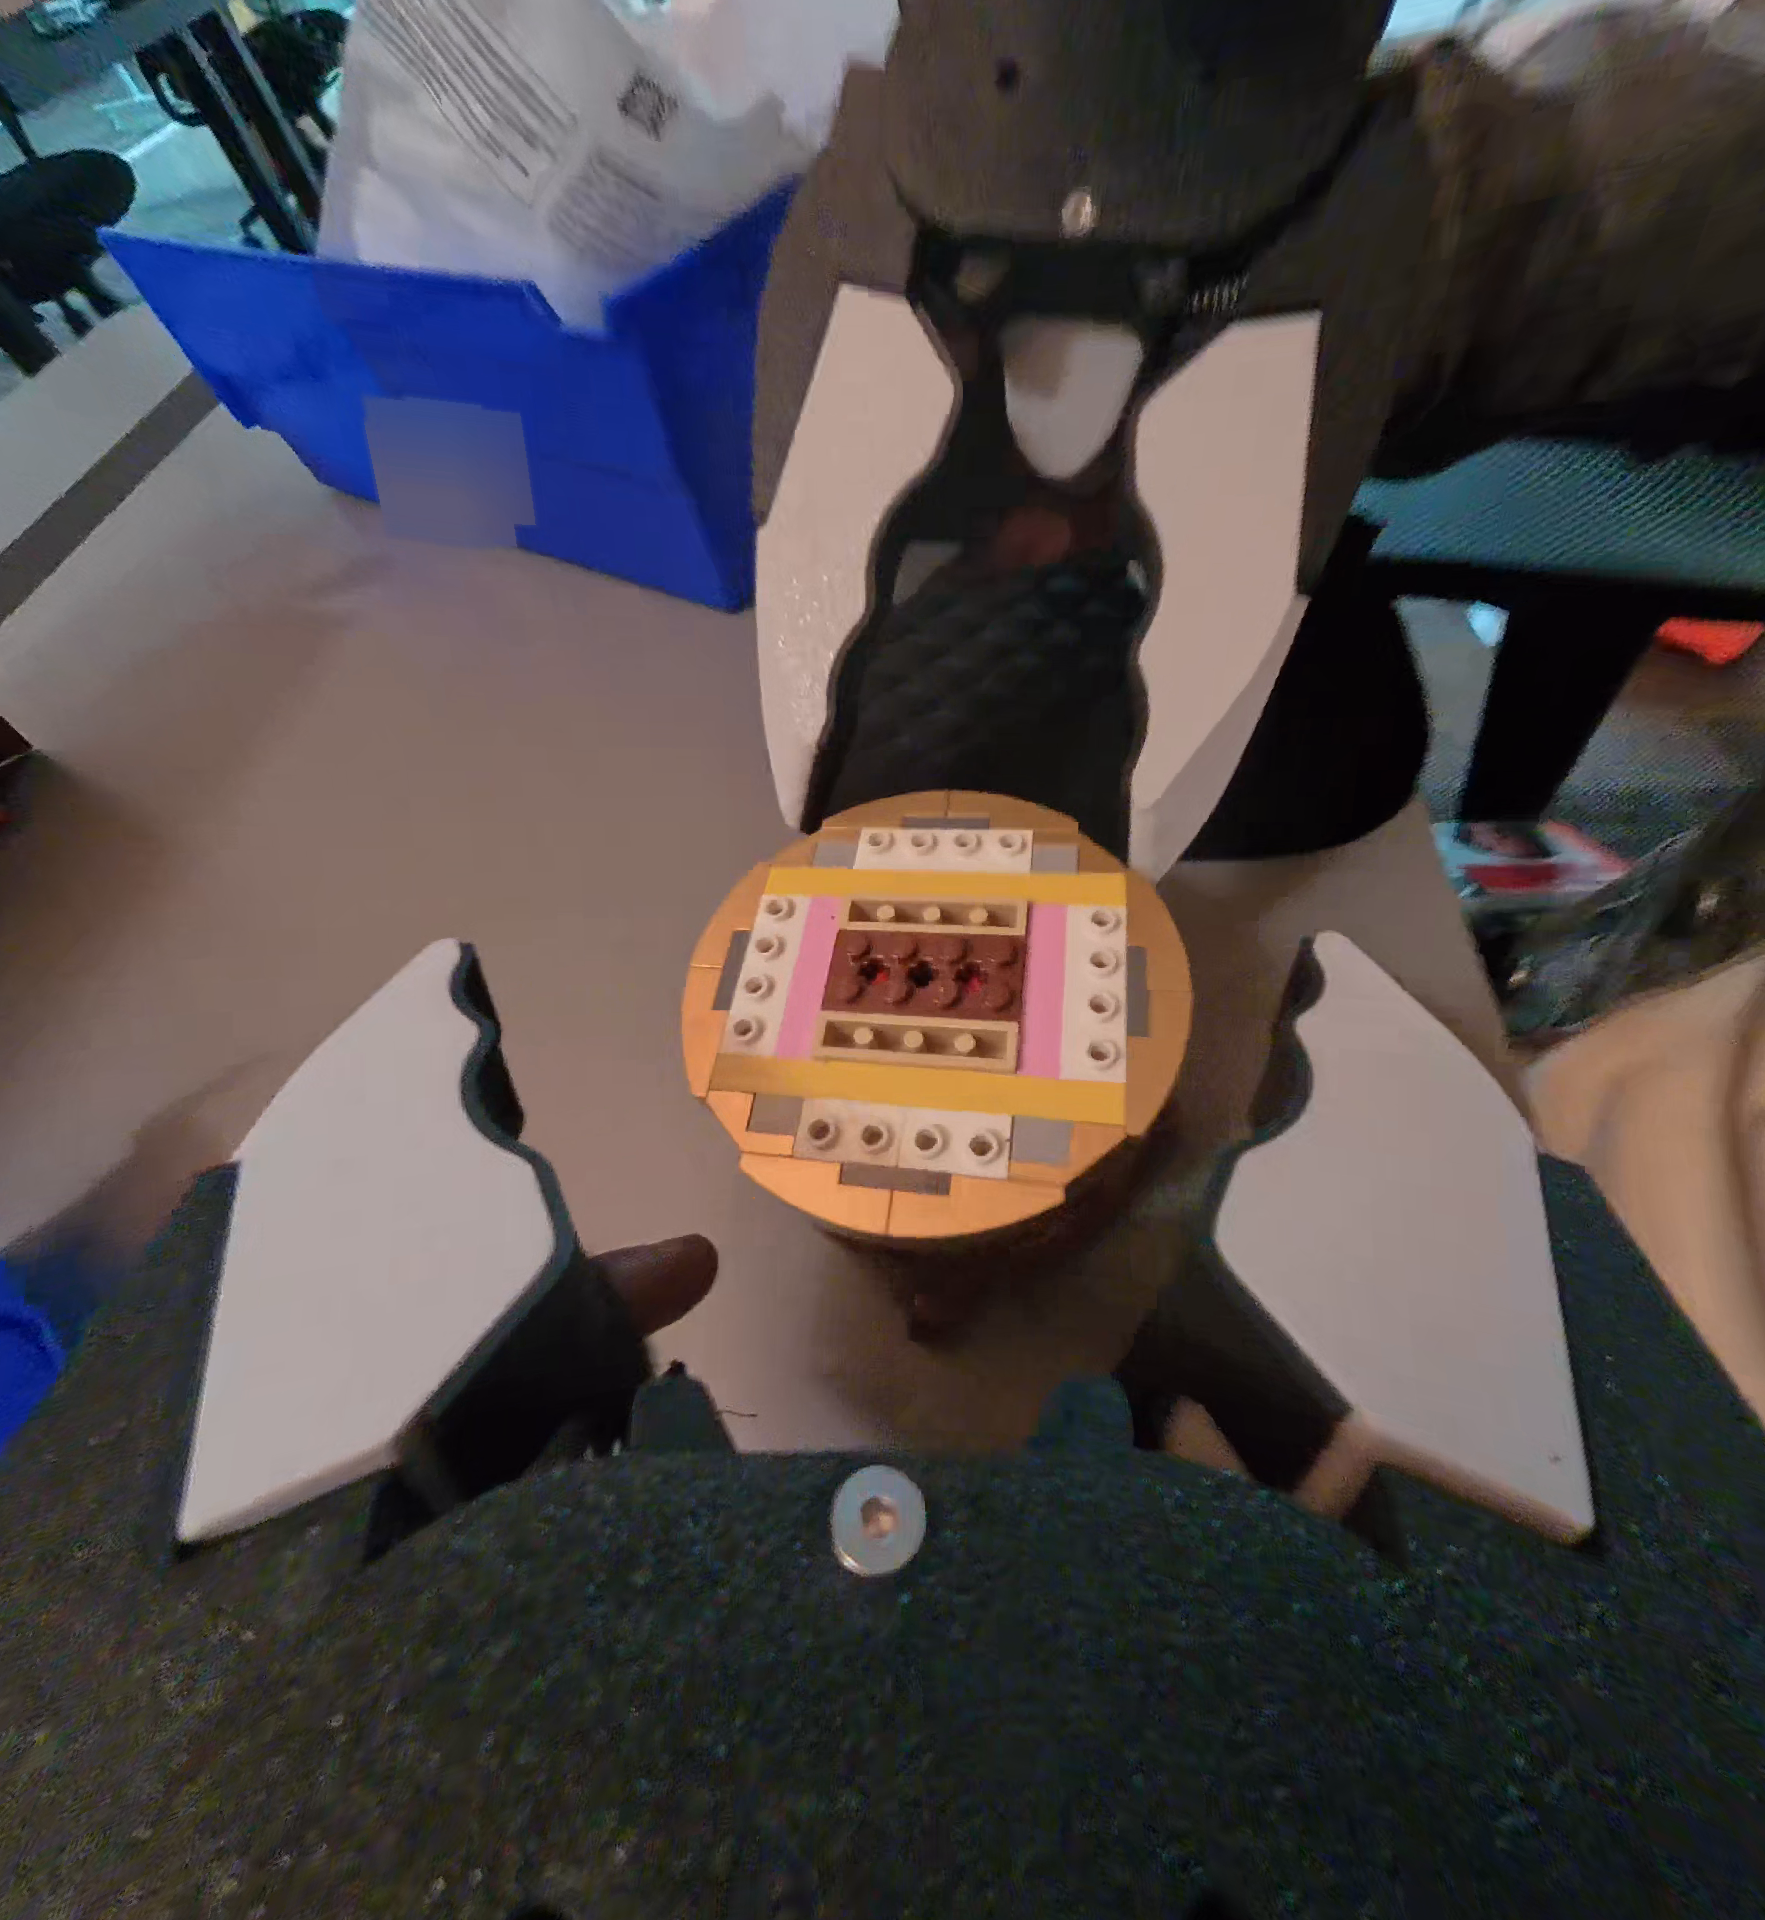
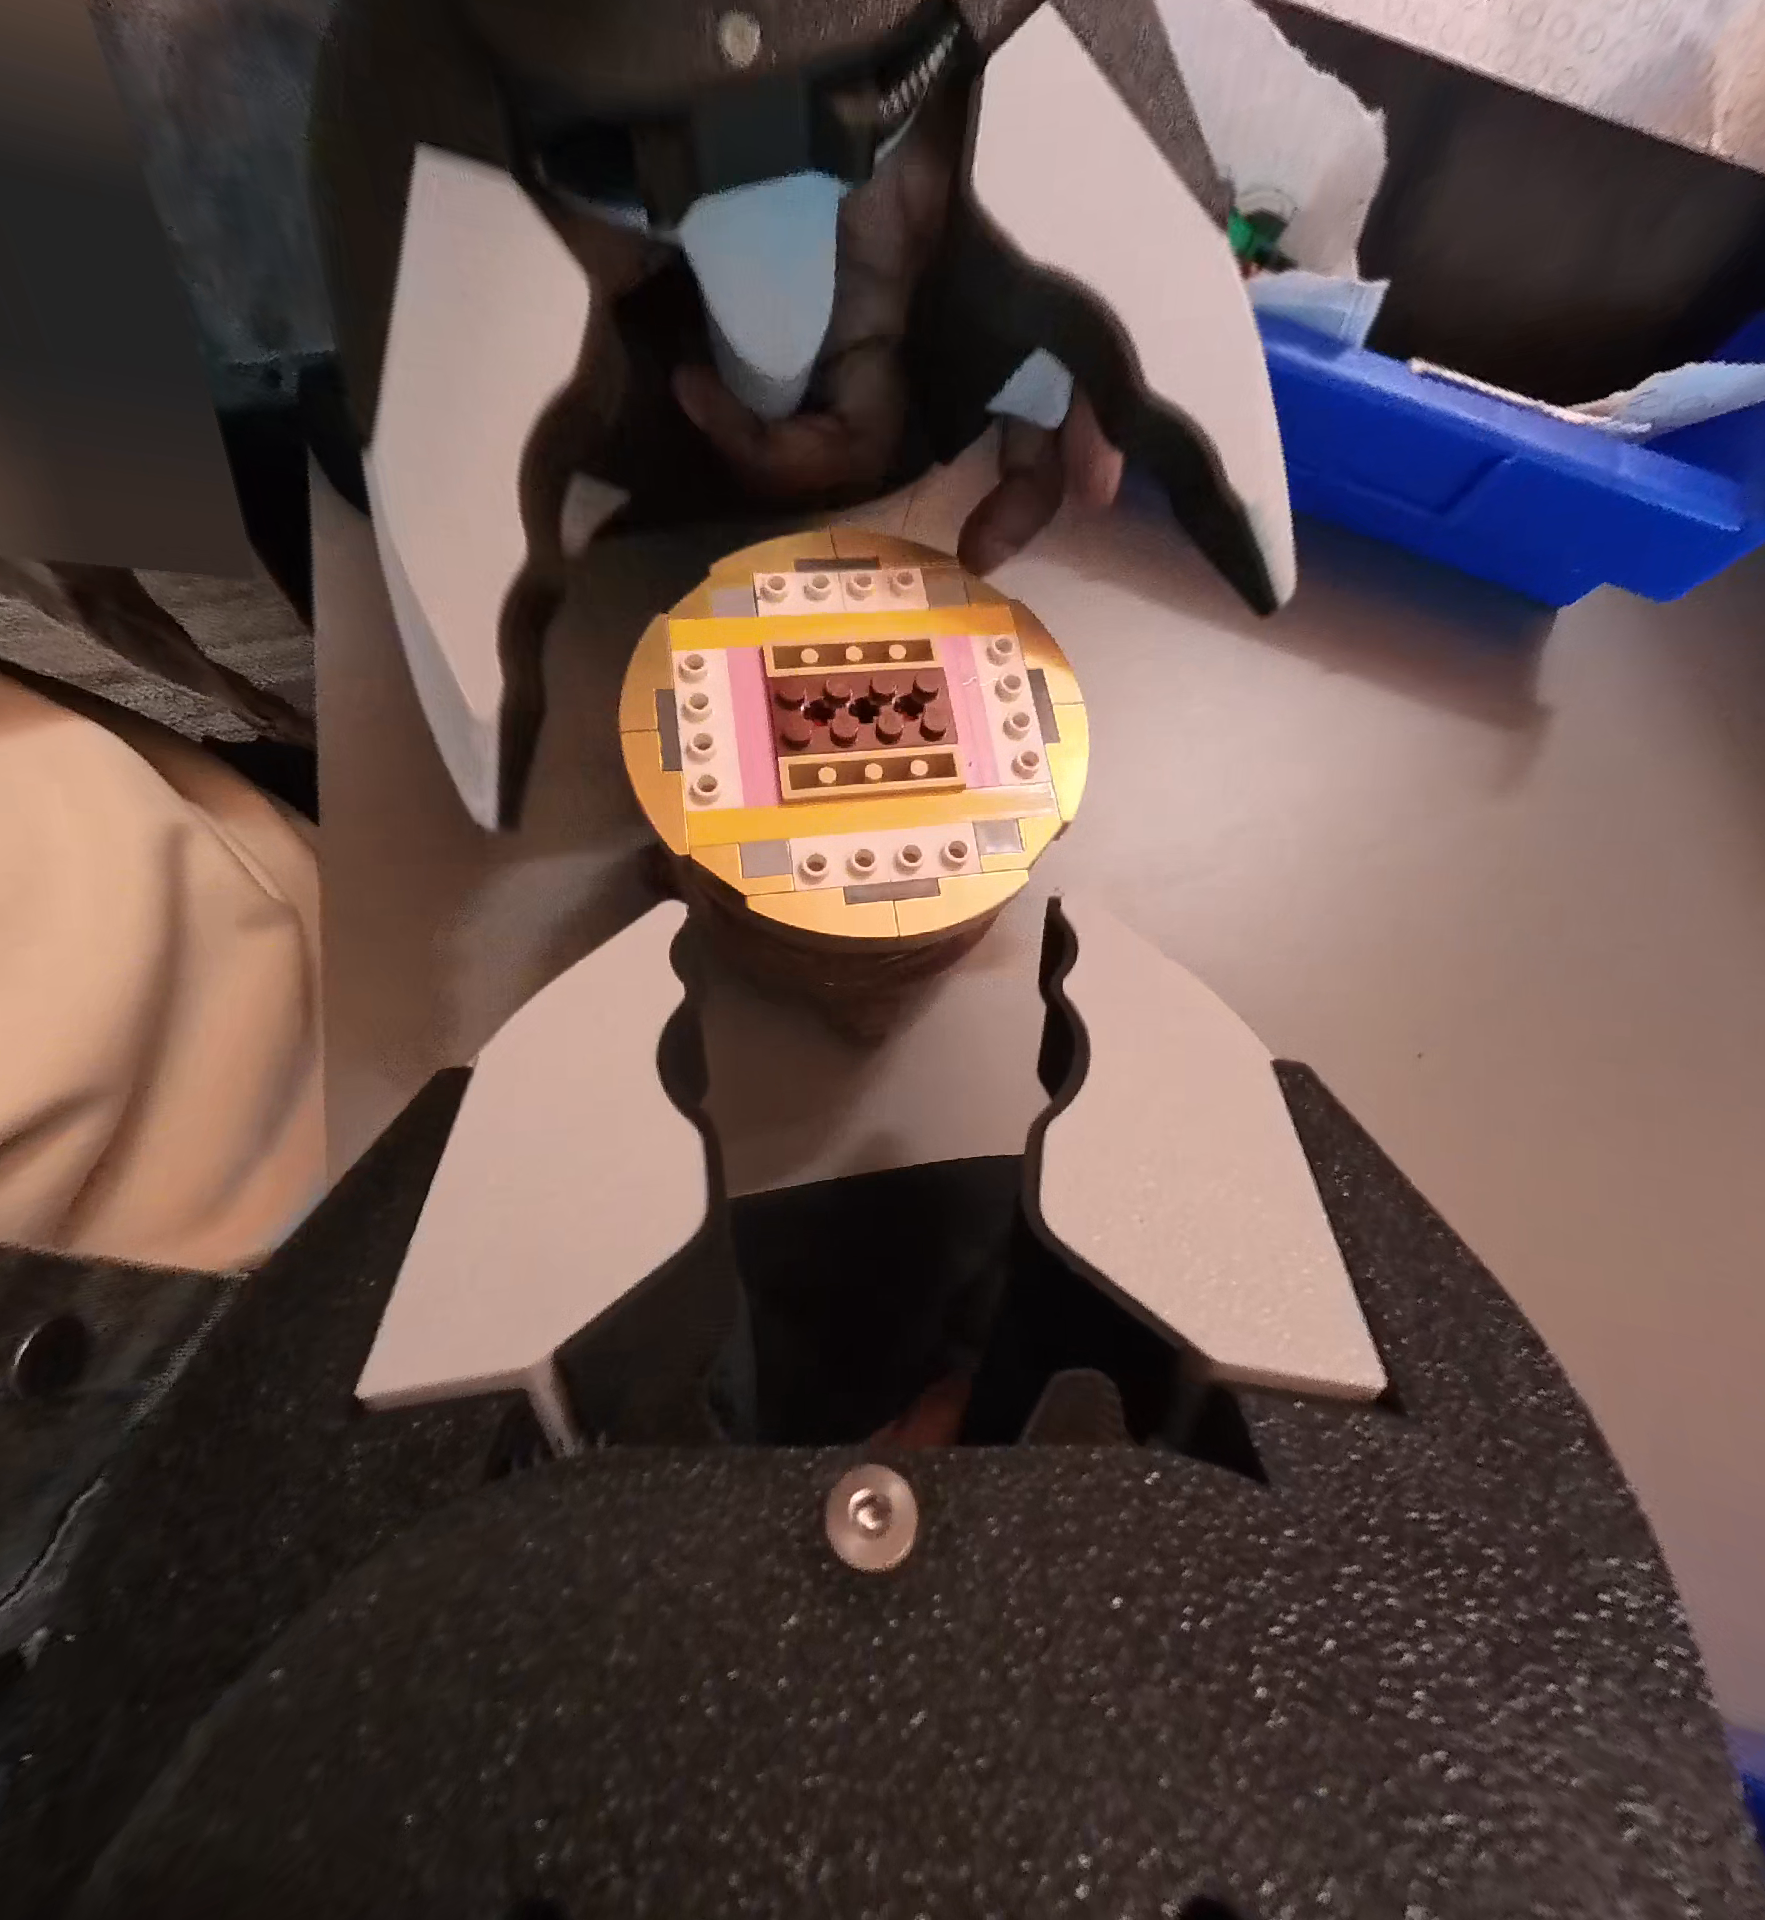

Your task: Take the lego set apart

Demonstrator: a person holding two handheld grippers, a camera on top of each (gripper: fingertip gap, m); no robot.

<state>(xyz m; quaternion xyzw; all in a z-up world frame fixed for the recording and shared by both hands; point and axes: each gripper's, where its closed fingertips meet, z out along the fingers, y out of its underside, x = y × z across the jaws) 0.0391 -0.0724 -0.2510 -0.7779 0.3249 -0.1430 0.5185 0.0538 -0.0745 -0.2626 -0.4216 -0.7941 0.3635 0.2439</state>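
The lego set (image 1: 935, 1013) is a round build with a gold top ring, white, yellow and pink plates and a brown studded centre, on a brown body. It stands upright on the grey table (image 1: 390, 831) and also shows in the right wrist view (image 2: 857, 727). My left gripper (image 1: 888, 943) is open, its fingers wide on either side of the set without touching it. My right gripper (image 2: 862, 906) is open, its tips at the set's edge beside the brown body. Each gripper shows opposite in the other view: the right (image 1: 977, 842), the left (image 2: 878, 712).
A blue bin (image 1: 504, 416) holding a white bag and papers stands behind the set; it also shows at the right of the right wrist view (image 2: 1584, 468). A person's beige clothing (image 2: 78, 935) is close beside the table. A black chair (image 1: 1584, 530) stands off the table's edge. My left and right fingertips are right by each other.
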